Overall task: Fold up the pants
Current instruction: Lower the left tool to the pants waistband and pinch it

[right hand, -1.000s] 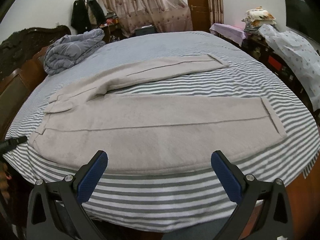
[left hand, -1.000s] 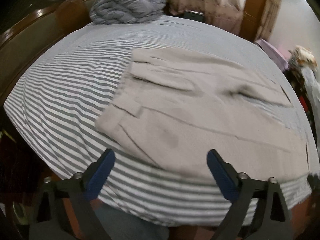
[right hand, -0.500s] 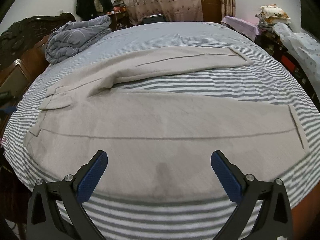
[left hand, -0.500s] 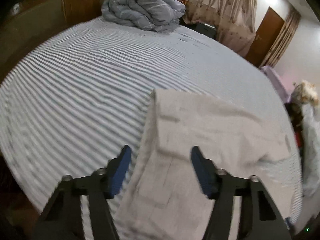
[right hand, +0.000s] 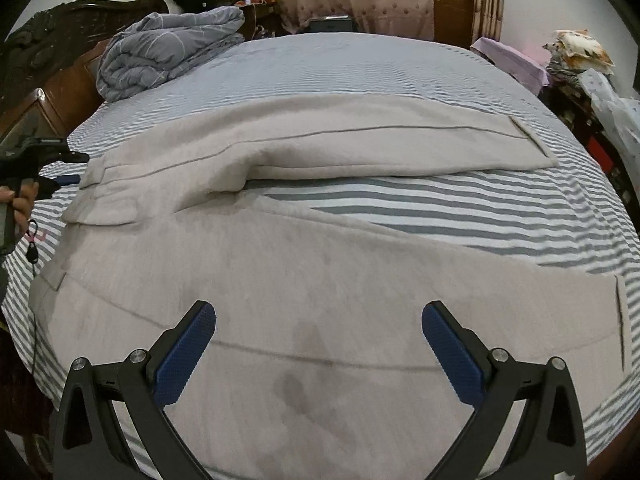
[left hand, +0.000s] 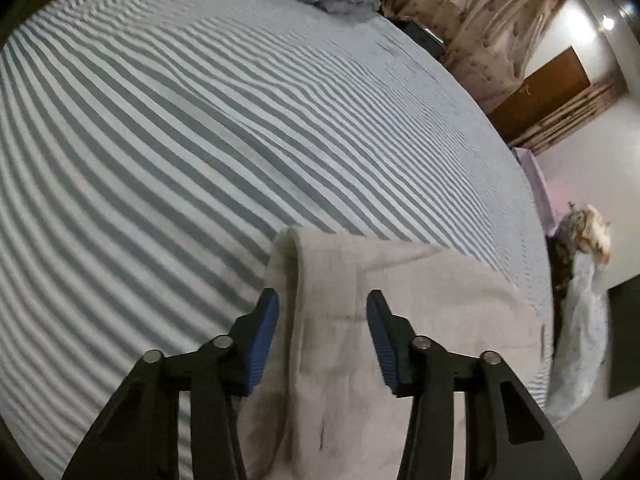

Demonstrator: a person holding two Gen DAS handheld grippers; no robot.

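Beige pants (right hand: 320, 272) lie spread flat on a striped bed, legs apart, waist at the left. My right gripper (right hand: 318, 352) is open, low over the near leg, empty. My left gripper (left hand: 322, 328) is open with its jaws straddling the rolled waistband edge of the pants (left hand: 360, 320); its blue pads are apart and not pinching the cloth. The left gripper also shows at the far left of the right wrist view (right hand: 60, 168), at the waist end.
The grey-and-white striped sheet (right hand: 440, 208) covers the bed. A bunched grey quilt (right hand: 168, 52) lies at the far left by the dark wooden headboard (right hand: 48, 40). Curtains, a door and piled furniture stand beyond the bed.
My left gripper has moved in from the bed's edge to the waistband and narrowed its opening around it. My right gripper has moved forward and lower over the near leg.
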